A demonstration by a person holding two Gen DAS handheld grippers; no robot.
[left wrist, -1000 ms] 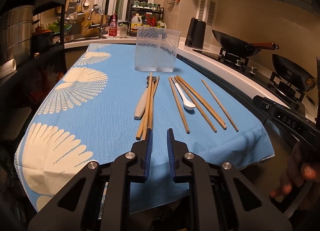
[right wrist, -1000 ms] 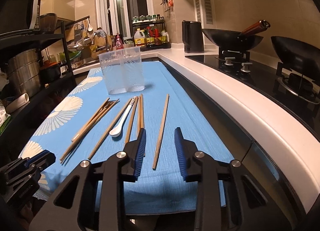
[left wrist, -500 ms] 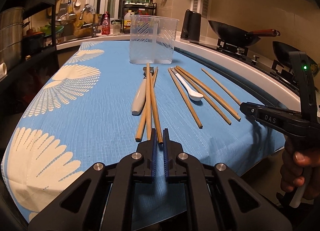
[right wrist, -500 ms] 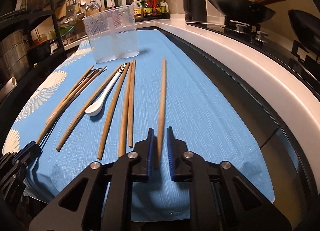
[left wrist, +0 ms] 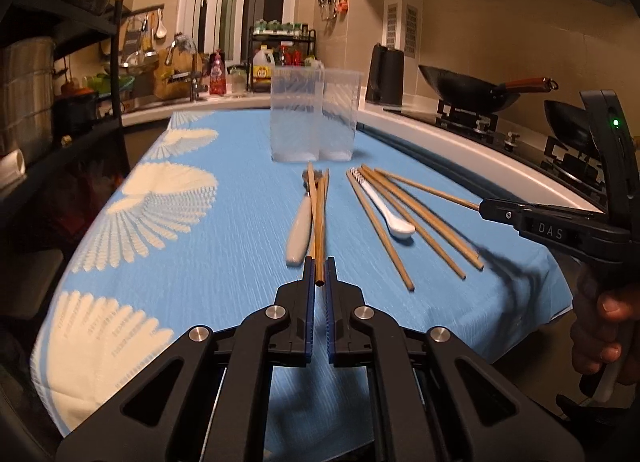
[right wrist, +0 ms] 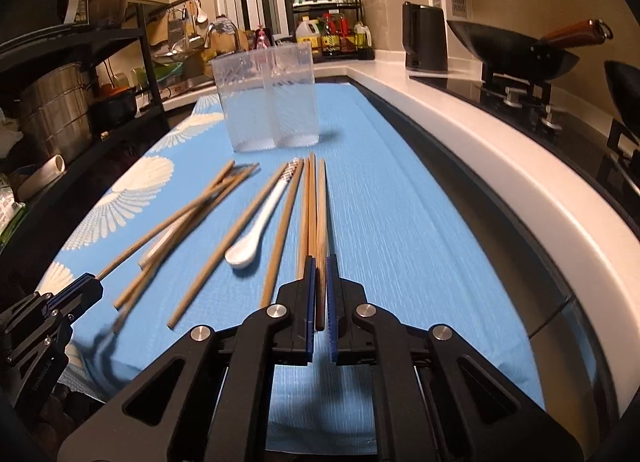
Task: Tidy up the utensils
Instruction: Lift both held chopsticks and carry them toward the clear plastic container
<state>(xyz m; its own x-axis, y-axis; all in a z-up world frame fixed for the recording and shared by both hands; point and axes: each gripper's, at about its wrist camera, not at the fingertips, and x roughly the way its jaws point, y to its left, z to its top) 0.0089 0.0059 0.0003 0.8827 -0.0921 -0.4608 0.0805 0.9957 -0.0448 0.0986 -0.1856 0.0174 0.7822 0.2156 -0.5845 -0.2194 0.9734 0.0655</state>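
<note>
Here, each gripper is clamped on one chopstick's near end: left gripper (left wrist: 320,272) on a chopstick (left wrist: 319,221), right gripper (right wrist: 319,274) on another (right wrist: 321,213). Light, stiff and slick, they likely pivot; grip further in. More chopsticks lie mid-cloth (left wrist: 200,282); a clear holder (left wrist: 314,117) stands toward the far edge. Kitchen, stove alongside.

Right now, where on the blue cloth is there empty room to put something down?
The widest bare patch is the left side of the blue cloth, from the fan prints to the grey-handled utensil. A narrower strip lies between the chopsticks and the white counter edge. The middle, in front of the clear holder, is crowded with chopsticks and the white spoon.
</note>
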